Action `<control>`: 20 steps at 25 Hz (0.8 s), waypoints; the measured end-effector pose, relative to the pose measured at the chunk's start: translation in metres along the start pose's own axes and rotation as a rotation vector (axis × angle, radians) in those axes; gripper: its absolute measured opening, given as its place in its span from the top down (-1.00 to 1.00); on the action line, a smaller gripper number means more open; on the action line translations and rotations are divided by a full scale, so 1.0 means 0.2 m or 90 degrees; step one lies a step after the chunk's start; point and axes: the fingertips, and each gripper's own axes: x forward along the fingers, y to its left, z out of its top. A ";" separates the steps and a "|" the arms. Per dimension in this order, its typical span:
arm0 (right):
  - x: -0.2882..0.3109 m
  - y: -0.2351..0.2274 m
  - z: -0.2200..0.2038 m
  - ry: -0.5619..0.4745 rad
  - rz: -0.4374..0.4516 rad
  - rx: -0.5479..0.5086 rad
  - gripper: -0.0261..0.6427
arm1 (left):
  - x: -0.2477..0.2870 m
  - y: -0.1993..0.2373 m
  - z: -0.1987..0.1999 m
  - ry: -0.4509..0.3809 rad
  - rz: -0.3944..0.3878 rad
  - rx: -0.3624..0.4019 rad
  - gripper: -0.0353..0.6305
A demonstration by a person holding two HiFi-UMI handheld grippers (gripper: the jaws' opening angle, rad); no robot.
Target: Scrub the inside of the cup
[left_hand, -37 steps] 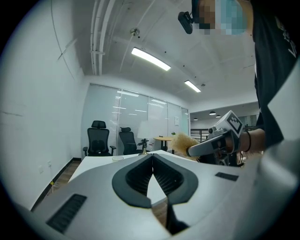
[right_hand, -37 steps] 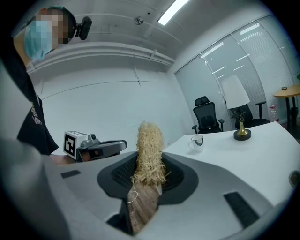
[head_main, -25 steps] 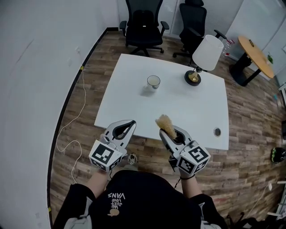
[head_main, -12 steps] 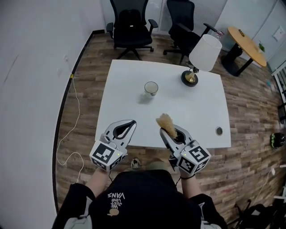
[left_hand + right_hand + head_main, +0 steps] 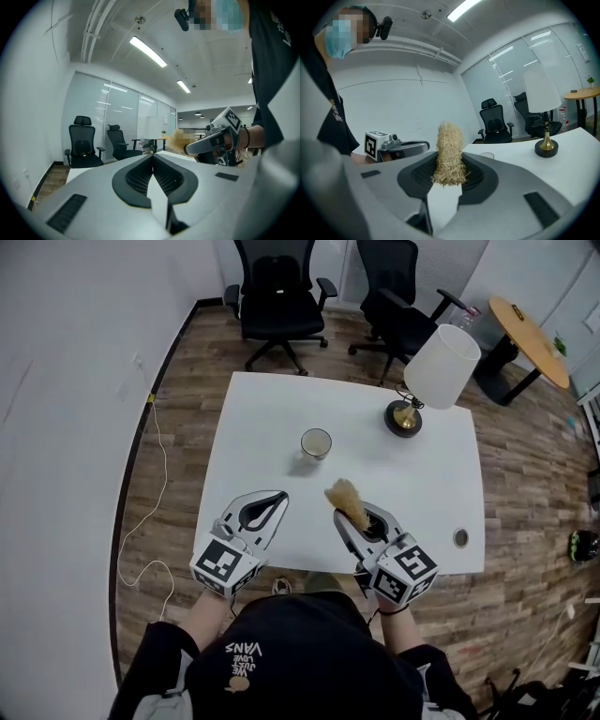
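Observation:
A small white cup (image 5: 316, 442) stands upright near the middle of the white table (image 5: 272, 409); its rim shows faintly in the right gripper view (image 5: 486, 155). My right gripper (image 5: 353, 509) is shut on a straw-coloured loofah scrubber (image 5: 346, 496), whose fibrous tuft sticks up beyond the jaws (image 5: 449, 152). My left gripper (image 5: 269, 503) is shut with nothing between its jaws; they meet in the left gripper view (image 5: 152, 157). Both grippers hover over the table's near edge, well short of the cup.
A table lamp (image 5: 433, 371) with a white shade and brass base stands at the table's far right. A cable grommet (image 5: 460, 537) sits in the near right corner. Two black office chairs (image 5: 277, 296) stand beyond the table, a round wooden table (image 5: 532, 326) at the far right.
Both grippers have moved forward over the table's near edge, so the cup and table lie closer beneath them. Jaws stay as they were, the scrubber still held.

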 end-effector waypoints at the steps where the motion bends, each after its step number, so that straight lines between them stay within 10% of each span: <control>1: 0.02 -0.03 0.01 0.001 0.003 0.001 0.61 | 0.03 0.02 0.00 0.002 0.003 -0.001 0.86; 20: 0.27 -0.34 0.15 0.017 0.038 -0.007 0.61 | 0.35 0.25 0.00 0.002 0.037 0.002 0.86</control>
